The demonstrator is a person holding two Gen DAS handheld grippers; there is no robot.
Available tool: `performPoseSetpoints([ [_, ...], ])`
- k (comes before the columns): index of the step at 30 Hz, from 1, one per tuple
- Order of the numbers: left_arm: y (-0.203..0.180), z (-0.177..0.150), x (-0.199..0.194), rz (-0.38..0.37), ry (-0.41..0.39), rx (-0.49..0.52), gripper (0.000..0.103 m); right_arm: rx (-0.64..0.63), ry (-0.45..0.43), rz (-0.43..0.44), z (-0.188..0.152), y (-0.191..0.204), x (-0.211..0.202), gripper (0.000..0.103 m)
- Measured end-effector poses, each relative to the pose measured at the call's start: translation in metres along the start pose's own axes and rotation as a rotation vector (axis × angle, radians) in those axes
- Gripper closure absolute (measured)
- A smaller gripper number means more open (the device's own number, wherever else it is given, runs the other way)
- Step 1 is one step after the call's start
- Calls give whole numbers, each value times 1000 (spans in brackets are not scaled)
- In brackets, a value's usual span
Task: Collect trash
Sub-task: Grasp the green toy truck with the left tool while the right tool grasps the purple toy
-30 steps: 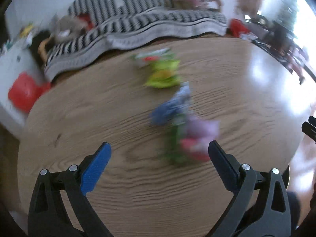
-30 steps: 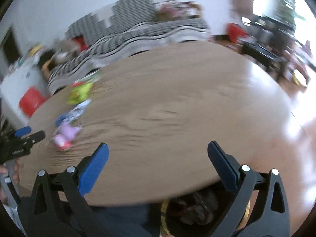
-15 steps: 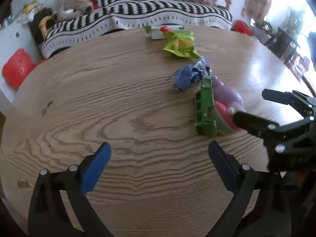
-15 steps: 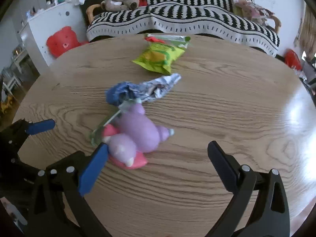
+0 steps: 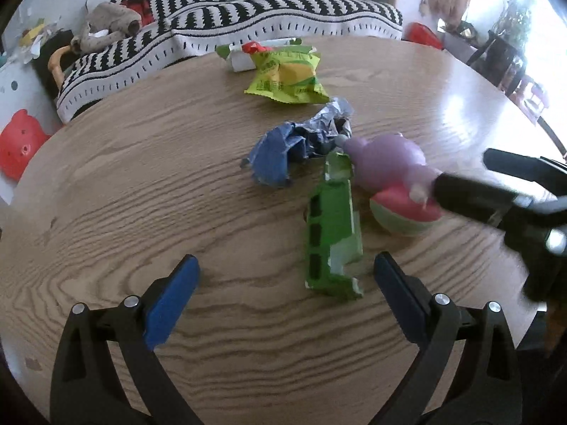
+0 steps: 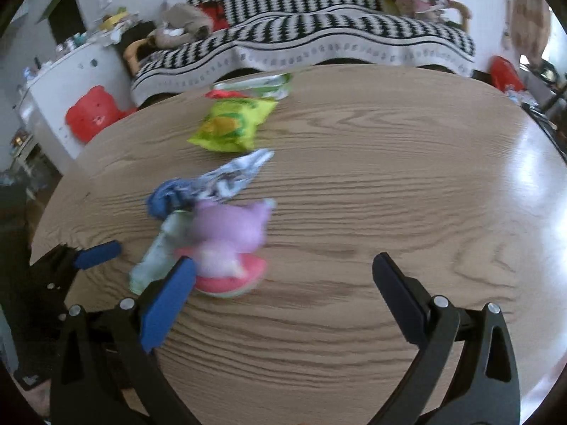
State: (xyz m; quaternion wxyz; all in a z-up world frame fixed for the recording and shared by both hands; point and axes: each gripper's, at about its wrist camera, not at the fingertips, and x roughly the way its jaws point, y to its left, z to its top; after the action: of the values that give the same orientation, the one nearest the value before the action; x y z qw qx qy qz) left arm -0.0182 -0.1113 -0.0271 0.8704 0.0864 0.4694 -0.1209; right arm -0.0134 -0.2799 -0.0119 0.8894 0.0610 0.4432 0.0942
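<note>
Trash lies on a round wooden table (image 5: 141,184): a torn green carton (image 5: 331,230), a crumpled blue and silver wrapper (image 5: 301,138), a yellow-green snack bag (image 5: 287,78) and a green and white packet (image 5: 248,55) at the far edge. A purple and pink toy (image 5: 393,180) sits beside the carton. My left gripper (image 5: 283,294) is open and empty, just short of the carton. My right gripper (image 6: 283,290) is open and empty, its left finger next to the toy (image 6: 226,244). The wrapper (image 6: 212,184) and snack bag (image 6: 234,124) lie beyond it.
A striped sofa (image 5: 248,10) stands behind the table with a plush toy (image 5: 106,24) on it. A red bear-shaped object (image 5: 17,141) sits on the floor at the left by a white cabinet (image 6: 71,71). Dark furniture (image 5: 503,53) stands at the right.
Both grippers have swung in over the table and closed on the trash pile. The right gripper has come in beside the toy and shows at the right of the left wrist view.
</note>
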Motion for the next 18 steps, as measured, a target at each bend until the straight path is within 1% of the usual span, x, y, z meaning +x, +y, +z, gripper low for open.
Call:
performPoseSetpoints([
  [2, 4, 0, 0, -7, 3, -6, 7, -18, 13, 15, 4, 11, 7, 6],
  [4, 8, 0, 0, -10, 0, -11, 7, -27, 24, 10, 9, 17, 18, 6],
  [8, 18, 2, 2, -1, -17, -33, 7, -11, 44, 24, 10, 16, 34, 8],
  [10, 18, 4, 4, -3, -22, -28, 7, -26, 29, 12, 10, 17, 34, 10],
  [18, 12, 8, 6, -16, -36, -9, 7, -44, 13, 1, 11, 13, 37, 10],
])
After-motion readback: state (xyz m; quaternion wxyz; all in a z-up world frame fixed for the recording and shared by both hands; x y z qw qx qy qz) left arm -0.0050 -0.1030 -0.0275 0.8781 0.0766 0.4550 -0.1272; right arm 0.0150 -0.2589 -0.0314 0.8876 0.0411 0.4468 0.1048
